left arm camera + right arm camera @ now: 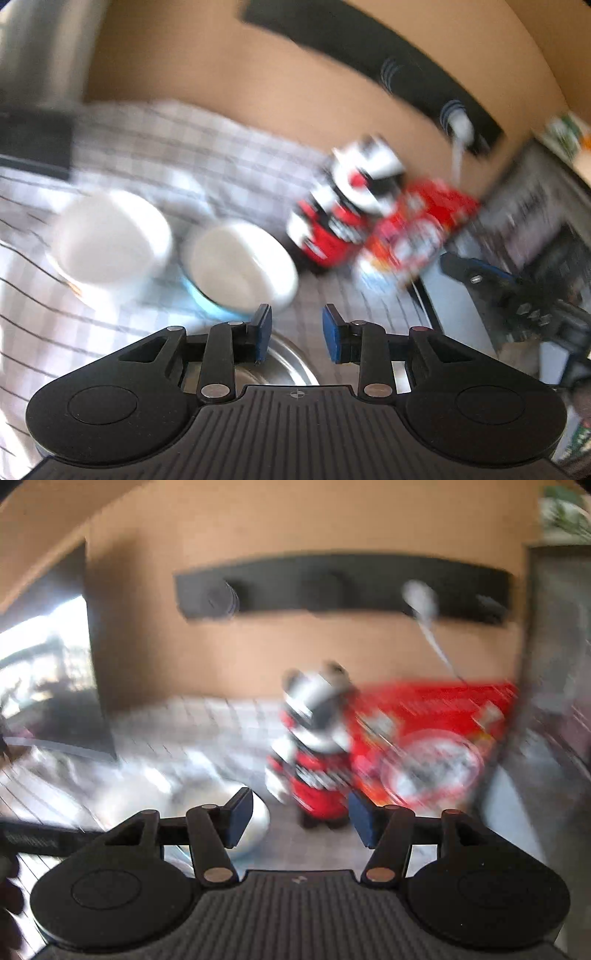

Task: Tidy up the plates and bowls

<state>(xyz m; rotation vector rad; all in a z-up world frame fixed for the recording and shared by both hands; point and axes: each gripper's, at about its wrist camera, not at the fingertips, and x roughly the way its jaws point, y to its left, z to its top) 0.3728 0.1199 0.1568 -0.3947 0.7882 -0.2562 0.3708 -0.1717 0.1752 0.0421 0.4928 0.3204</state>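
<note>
The left wrist view is blurred. A white bowl [110, 240] stands on the checked cloth [177, 147] at the left. Beside it, to the right, sits a white bowl with a light-blue outside [240, 266]. A shiny steel dish [291, 363] lies just below and behind my left gripper [297, 332], which is open with nothing between its blue pads. In the right wrist view my right gripper [301, 819] is open too, with nothing in it. A blurred silvery dish [221, 797] shows behind its left finger.
A red, white and black container [343, 206] [314, 760] and a red box [417, 225] [436, 746] stand by the tan wall. A black rail [332, 587] on the wall holds a white ladle [421, 598]. A dark appliance [535, 221] is at the right.
</note>
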